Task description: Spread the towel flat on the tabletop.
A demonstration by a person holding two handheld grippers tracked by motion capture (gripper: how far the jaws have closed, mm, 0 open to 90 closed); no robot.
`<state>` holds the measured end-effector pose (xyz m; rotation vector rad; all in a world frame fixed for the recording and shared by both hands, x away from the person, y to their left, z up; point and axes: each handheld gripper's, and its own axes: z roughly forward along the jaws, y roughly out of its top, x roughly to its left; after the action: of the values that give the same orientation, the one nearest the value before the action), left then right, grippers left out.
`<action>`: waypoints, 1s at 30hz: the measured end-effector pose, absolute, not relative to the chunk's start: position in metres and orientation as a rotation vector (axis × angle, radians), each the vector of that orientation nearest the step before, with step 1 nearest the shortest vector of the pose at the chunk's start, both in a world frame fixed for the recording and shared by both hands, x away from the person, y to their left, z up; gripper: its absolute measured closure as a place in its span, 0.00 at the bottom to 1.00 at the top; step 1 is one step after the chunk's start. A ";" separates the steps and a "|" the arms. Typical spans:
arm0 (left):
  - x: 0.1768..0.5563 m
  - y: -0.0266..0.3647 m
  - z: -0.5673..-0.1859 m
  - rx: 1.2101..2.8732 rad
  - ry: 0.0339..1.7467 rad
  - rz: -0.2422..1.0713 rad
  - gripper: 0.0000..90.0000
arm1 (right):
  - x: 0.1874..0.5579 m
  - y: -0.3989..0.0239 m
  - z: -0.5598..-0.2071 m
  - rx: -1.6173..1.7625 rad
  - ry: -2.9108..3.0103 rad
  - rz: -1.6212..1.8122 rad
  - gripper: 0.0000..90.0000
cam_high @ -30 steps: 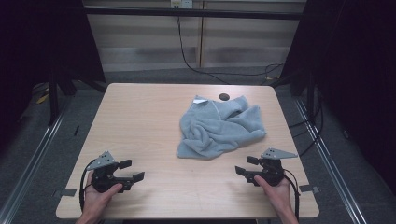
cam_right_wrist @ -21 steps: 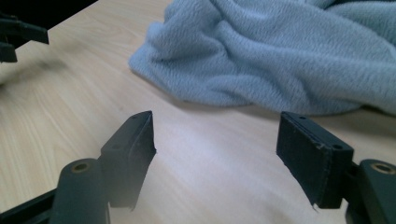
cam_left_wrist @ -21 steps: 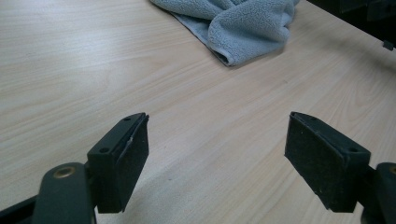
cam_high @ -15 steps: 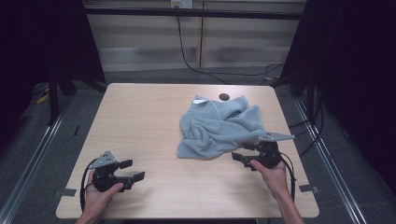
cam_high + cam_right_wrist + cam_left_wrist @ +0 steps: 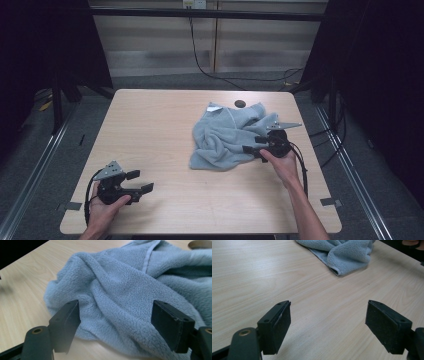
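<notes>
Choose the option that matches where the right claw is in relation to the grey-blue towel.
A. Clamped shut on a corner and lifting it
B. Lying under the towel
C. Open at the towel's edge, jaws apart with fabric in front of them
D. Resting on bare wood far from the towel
C: the right claw sits at the near right edge of the towel, jaws spread wide and gripping nothing.

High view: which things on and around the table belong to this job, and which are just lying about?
In the job:
- grey towel, crumpled
- right gripper, open, at the towel's edge
- left gripper, open, over bare table

Lying about:
- dark round hole by the far edge
- cables beyond
</notes>
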<state>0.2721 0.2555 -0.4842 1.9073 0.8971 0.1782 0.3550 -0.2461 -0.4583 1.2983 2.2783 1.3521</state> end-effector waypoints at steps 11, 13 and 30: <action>0.272 0.255 -0.485 1.927 0.882 0.176 0.23 | 0.378 -0.234 -0.504 1.330 2.371 1.225 0.27; 0.272 0.255 -0.485 1.927 0.884 0.180 0.23 | 0.376 -0.228 -0.510 1.315 2.332 1.228 0.33; 0.269 0.255 -0.481 1.896 0.885 0.201 0.25 | 0.353 -0.209 -0.510 1.300 2.346 1.219 0.83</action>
<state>0.2692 0.2551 -0.4815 1.8957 0.8849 0.2012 0.3532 -0.2088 -0.5097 1.2997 2.3461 1.2186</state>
